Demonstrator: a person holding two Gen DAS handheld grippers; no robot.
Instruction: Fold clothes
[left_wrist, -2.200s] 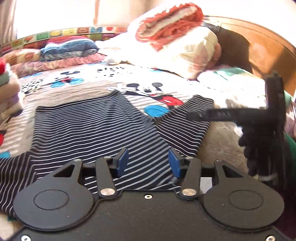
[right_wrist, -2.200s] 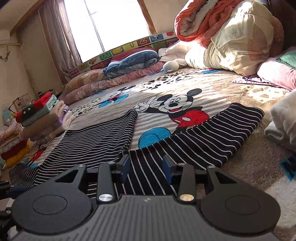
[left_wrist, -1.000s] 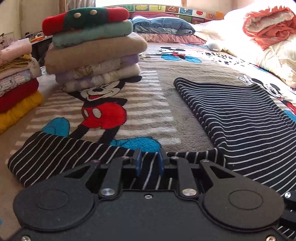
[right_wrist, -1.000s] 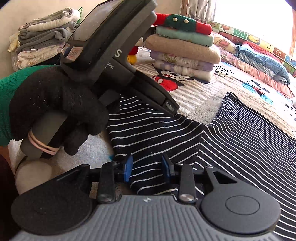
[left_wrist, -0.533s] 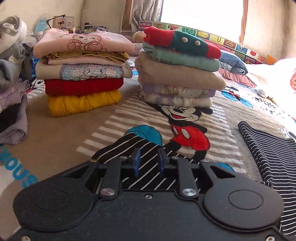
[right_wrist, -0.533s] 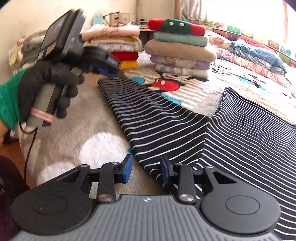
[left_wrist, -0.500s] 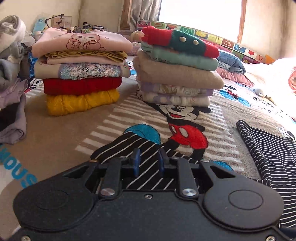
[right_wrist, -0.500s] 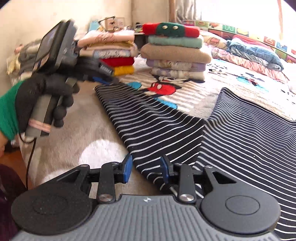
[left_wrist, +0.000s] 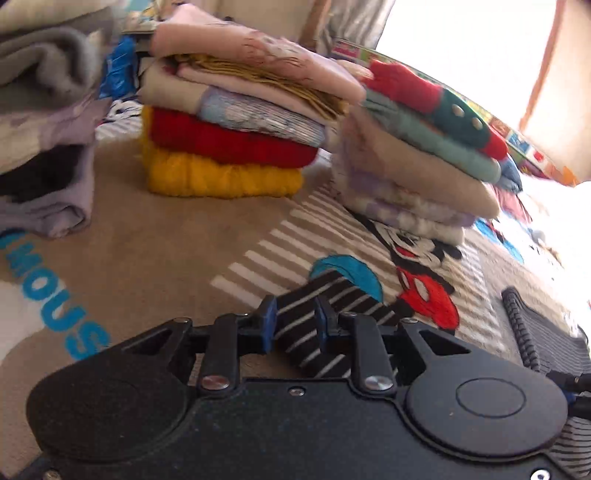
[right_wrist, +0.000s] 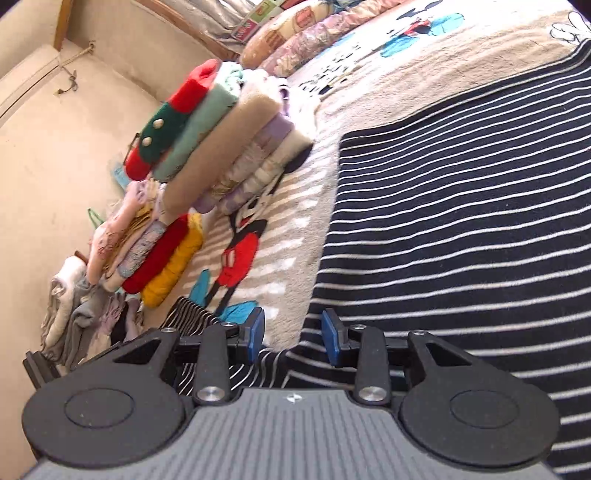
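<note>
A navy shirt with thin white stripes (right_wrist: 461, 221) lies flat on the Mickey Mouse bed cover (right_wrist: 295, 166). Its left sleeve (left_wrist: 332, 295) stretches out from the body (left_wrist: 535, 332) toward the folded stacks. My left gripper (left_wrist: 294, 325) is shut on that sleeve's end, and the striped cloth fills the narrow gap between the blue pads. My right gripper (right_wrist: 293, 334) hovers tilted over the shirt's side edge near the armpit, jaws partly apart. Bed cover shows between its pads (right_wrist: 330, 338) and nothing is pinched. The same sleeve (right_wrist: 188, 314) runs off to the left in the right wrist view.
Two stacks of folded clothes stand beyond the sleeve: one topped red and green (left_wrist: 417, 166), one with yellow and red at the bottom (left_wrist: 229, 147). A loose grey pile (left_wrist: 44, 129) sits far left. Pillows (right_wrist: 295, 40) line the bright window side.
My left gripper has carried the sleeve end further out toward the stacks and rolled. The right gripper has rolled strongly and swung over the shirt's body; the gloved left hand has left its view.
</note>
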